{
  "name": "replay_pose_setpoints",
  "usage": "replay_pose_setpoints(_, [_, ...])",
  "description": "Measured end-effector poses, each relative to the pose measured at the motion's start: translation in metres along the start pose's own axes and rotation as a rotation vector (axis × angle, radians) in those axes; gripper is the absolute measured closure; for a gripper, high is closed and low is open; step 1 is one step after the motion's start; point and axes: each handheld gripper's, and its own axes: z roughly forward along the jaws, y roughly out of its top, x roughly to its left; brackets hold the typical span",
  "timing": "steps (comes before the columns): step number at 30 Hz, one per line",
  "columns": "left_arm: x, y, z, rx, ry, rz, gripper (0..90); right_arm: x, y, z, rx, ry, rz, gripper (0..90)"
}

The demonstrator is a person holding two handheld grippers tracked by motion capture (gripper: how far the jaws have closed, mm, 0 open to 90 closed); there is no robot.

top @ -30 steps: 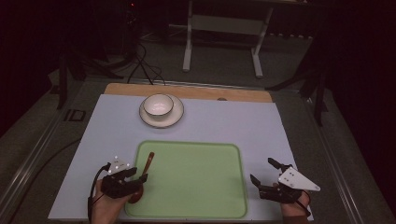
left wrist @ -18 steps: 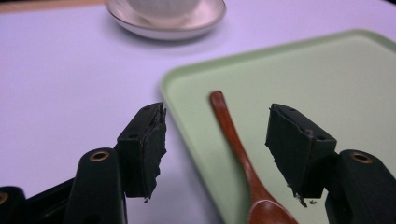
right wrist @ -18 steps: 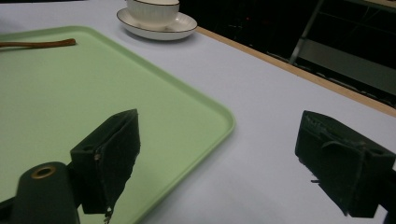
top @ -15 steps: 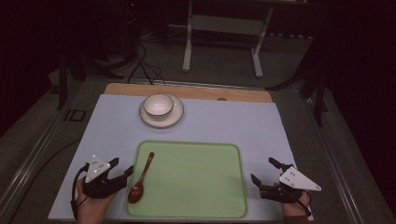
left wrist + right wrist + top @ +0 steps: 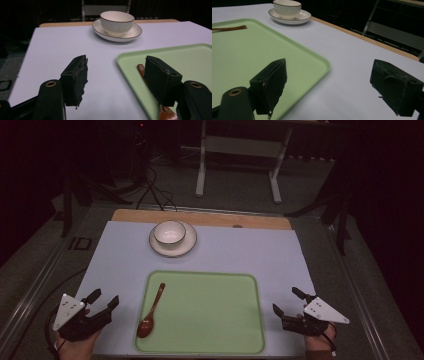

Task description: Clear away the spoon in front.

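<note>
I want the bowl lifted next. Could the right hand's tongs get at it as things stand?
Probably yes. The bowl sits on its saucer at the far side, and bare table lies between it and the right tongs, which stand open and hold nothing. It is a long diagonal reach, though.

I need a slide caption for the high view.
Brown spoon lies in green tray; open grippers flank it.

We see the spoon (image 5: 151,311) lying in the tray (image 5: 210,310), near its left edge. Behind the tray, a bowl (image 5: 169,232) sits on a saucer (image 5: 173,245), both on the table (image 5: 250,250).
</note>
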Motion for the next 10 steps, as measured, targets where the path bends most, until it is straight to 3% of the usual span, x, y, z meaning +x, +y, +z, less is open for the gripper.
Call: replay_pose_setpoints(10, [0.0089,-0.004,-0.0104,-0.029,0.037,-0.013,35.6,-0.0073,-0.0019,-0.003,-0.013,-0.017,0.03,13.6])
